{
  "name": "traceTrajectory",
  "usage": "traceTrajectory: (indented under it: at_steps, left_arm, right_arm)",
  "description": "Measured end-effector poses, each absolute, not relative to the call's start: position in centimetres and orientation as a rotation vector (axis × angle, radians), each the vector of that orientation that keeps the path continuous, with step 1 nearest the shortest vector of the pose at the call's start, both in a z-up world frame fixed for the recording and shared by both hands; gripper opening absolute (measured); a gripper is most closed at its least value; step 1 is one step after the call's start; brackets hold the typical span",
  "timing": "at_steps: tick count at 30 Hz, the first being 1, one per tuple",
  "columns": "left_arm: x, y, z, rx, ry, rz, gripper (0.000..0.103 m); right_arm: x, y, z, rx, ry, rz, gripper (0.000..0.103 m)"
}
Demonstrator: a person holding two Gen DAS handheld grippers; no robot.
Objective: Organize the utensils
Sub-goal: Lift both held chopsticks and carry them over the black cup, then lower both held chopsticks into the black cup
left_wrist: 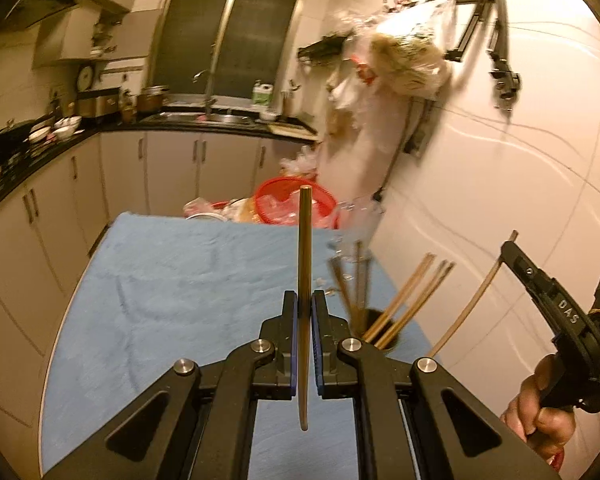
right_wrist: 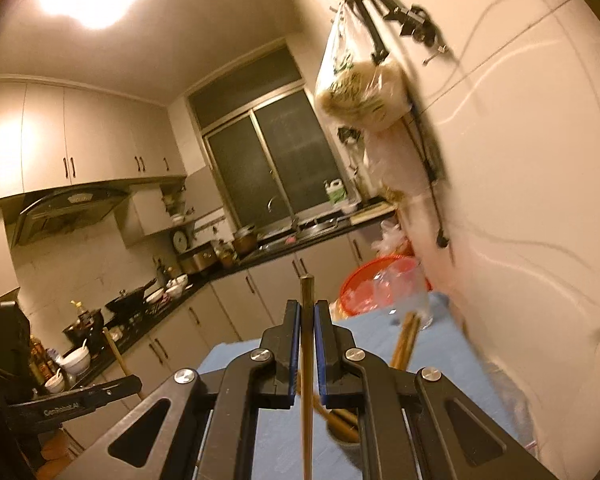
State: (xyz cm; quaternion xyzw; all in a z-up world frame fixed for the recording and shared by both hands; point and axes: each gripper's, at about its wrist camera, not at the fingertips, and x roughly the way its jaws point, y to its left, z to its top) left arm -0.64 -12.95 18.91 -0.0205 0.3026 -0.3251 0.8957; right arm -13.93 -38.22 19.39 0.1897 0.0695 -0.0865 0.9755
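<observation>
Left black two-finger gripper point(left_wrist: 304, 300) is clamped on one thin brown wooden chopstick point(left_wrist: 305, 240), and we see the right black gripper point(right_wrist: 307, 308) pinching another brown wooden chopstick point(right_wrist: 307, 292). Both sticks are up over the light blue cloth-covered table point(left_wrist: 160, 300). We note the dark round holder cup point(left_wrist: 374, 322) with more wooden chopsticks point(left_wrist: 408, 300) near the table's wall side.

Wooden chopsticks point(left_wrist: 400, 304) lean splayed in a dark cup point(left_wrist: 380, 330) on blue cloth point(left_wrist: 180, 280).
</observation>
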Motion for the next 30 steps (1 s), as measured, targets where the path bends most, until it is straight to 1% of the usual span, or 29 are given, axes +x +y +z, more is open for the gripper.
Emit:
traceTrajectory:
  at_steps: [9, 15, 22, 30]
  left_arm:
    - [-1.2, -18.2, 22.4, -0.026, 0.559, -0.746, 0.007]
    - [-0.1, -21.8, 23.0, -0.023, 0.526, -0.750, 0.007]
    - [1.6, -24.6, 20.4, -0.036, 0.526, -0.752, 0.007]
    - [3.1, -25.8, 15.8, -0.010, 0.598, -0.730, 0.007]
  right_arm:
    - [-14.8, -41.6, 21.7, 0.397, 0.063, -0.246, 0.007]
    - [-14.0, -43.7, 22.0, 0.439, 0.014, -0.315, 0.007]
    - [-11.7, -45.1, 20.4, 0.451, -0.002, -0.369, 0.008]
    - [-8.6, -45.0, 16.5, 0.438, 0.106, -0.378, 0.008]
